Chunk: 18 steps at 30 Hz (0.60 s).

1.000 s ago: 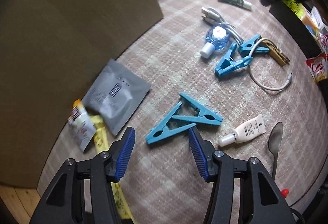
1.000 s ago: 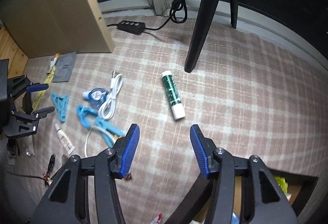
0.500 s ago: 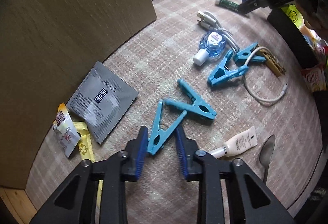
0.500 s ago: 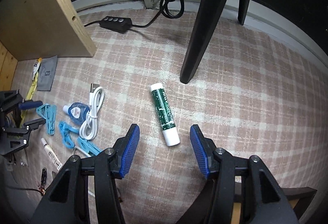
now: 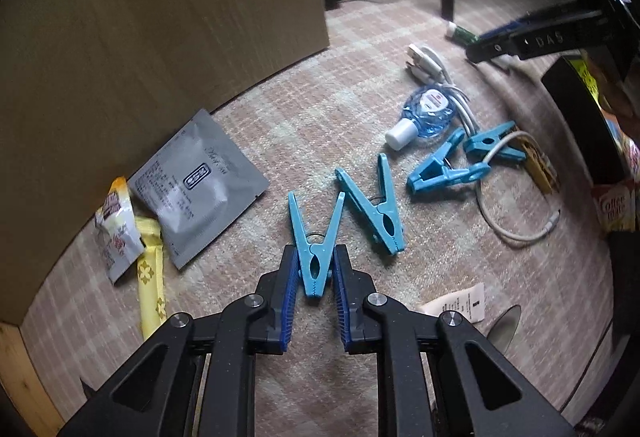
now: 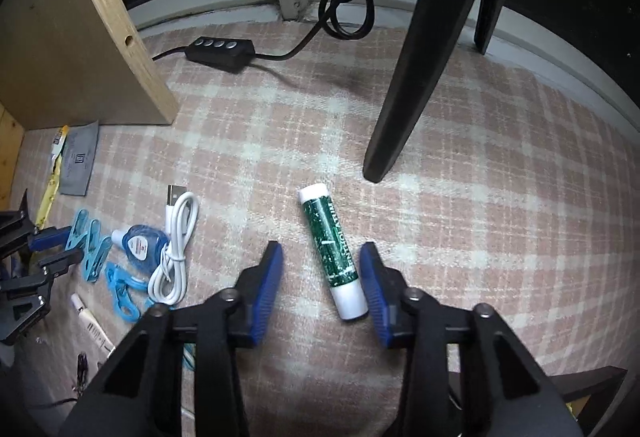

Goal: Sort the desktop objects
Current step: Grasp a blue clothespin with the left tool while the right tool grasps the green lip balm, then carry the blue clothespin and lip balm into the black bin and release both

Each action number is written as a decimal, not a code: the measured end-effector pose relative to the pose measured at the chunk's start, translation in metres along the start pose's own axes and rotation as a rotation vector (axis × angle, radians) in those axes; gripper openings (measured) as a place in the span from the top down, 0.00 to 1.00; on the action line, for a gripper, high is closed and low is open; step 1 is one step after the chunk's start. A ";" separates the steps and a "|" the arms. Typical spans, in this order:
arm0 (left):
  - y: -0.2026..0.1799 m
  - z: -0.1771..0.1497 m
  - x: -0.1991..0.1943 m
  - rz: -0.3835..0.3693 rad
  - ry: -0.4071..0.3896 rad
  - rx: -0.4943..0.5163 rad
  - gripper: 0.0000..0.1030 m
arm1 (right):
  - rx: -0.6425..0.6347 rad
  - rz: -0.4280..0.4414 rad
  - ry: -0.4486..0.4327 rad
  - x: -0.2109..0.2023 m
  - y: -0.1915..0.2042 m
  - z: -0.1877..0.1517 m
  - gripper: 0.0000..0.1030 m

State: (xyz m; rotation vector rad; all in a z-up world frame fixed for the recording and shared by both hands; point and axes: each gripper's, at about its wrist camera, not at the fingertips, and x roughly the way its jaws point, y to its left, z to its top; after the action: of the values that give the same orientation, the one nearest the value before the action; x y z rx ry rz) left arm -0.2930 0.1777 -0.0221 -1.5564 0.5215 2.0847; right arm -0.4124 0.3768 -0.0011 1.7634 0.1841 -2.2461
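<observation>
The left gripper (image 5: pixel 316 273) has just been closing and its blue pads now press on the pinching end of a blue clothespin (image 5: pixel 316 237), whose two handles fan away from the jaws over the checked tablecloth (image 5: pixel 280 125). A second blue clothespin (image 5: pixel 374 205) lies just beside it, and two more (image 5: pixel 444 169) lie nearer the coiled white USB cable (image 5: pixel 430 65) and a small blue bottle (image 5: pixel 426 109). A grey sachet (image 5: pixel 196 185) lies by the foot of the wooden panel (image 5: pixel 140 37).

The right gripper (image 6: pixel 320 277) has also just been closing; its jaws are still apart, with a green lip balm stick (image 6: pixel 332 249) lying on the cloth between them, close to the right pad and clear of the left one. A black tripod leg (image 6: pixel 412 77) stands just beyond the stick.
</observation>
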 end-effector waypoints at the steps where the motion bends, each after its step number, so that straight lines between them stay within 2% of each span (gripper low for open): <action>1: 0.001 0.000 0.000 0.004 -0.001 -0.018 0.84 | 0.004 -0.005 -0.004 -0.001 0.000 -0.001 0.74; 2: 0.002 -0.001 0.000 0.012 -0.002 -0.042 0.84 | 0.011 -0.008 -0.007 -0.002 0.001 -0.002 0.81; 3: 0.003 -0.002 -0.001 0.020 -0.004 -0.077 0.84 | 0.020 -0.003 -0.010 -0.003 0.001 -0.004 0.83; 10: 0.013 -0.015 -0.009 0.055 -0.042 -0.307 0.85 | 0.074 0.049 -0.042 -0.019 0.014 -0.033 0.85; 15: 0.001 -0.032 -0.041 0.079 -0.101 -0.334 0.85 | 0.060 0.047 -0.139 -0.064 0.039 -0.073 0.85; 18: -0.010 -0.055 -0.067 0.104 -0.143 -0.338 0.85 | 0.048 0.034 -0.197 -0.095 0.053 -0.093 0.85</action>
State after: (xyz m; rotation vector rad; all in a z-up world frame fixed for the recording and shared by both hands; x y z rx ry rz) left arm -0.2292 0.1446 0.0266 -1.5679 0.2087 2.4422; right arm -0.2899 0.3641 0.0712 1.5420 0.0586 -2.4000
